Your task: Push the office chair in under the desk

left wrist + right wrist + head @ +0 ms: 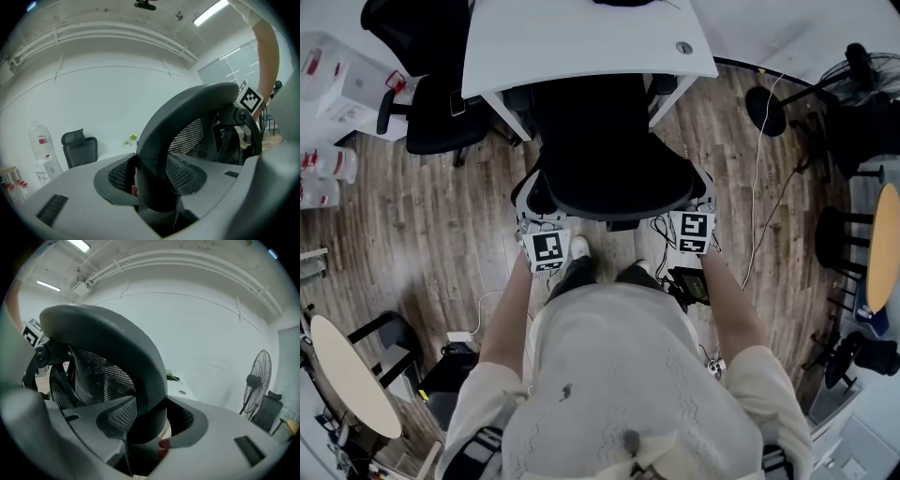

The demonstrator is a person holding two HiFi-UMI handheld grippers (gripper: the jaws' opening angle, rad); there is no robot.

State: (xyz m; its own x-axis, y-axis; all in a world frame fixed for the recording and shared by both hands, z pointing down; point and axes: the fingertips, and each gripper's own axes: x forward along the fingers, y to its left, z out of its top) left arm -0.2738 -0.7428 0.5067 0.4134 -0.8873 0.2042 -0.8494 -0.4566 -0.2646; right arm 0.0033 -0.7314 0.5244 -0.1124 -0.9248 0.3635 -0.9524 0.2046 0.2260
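Note:
The black office chair (pixel 614 173) stands in front of me, its seat part way beneath the white desk (pixel 581 37). My left gripper (pixel 528 195) is shut on the left edge of the chair's backrest and my right gripper (pixel 703 190) on the right edge. In the left gripper view the curved backrest rim (pixel 187 117) runs up from between the grey jaws of the left gripper (pixel 154 180), with mesh behind it. The right gripper view mirrors this: the rim (pixel 117 338) is clamped in the right gripper (pixel 145 423). The chair's base and wheels are hidden.
A second black office chair (pixel 431 103) stands left of the desk. A standing fan (pixel 862 66) and cables (pixel 769 187) are on the wooden floor at the right. Round tables sit at the lower left (pixel 352 375) and right edge (pixel 886 239). My feet (pixel 581 258) are just behind the chair.

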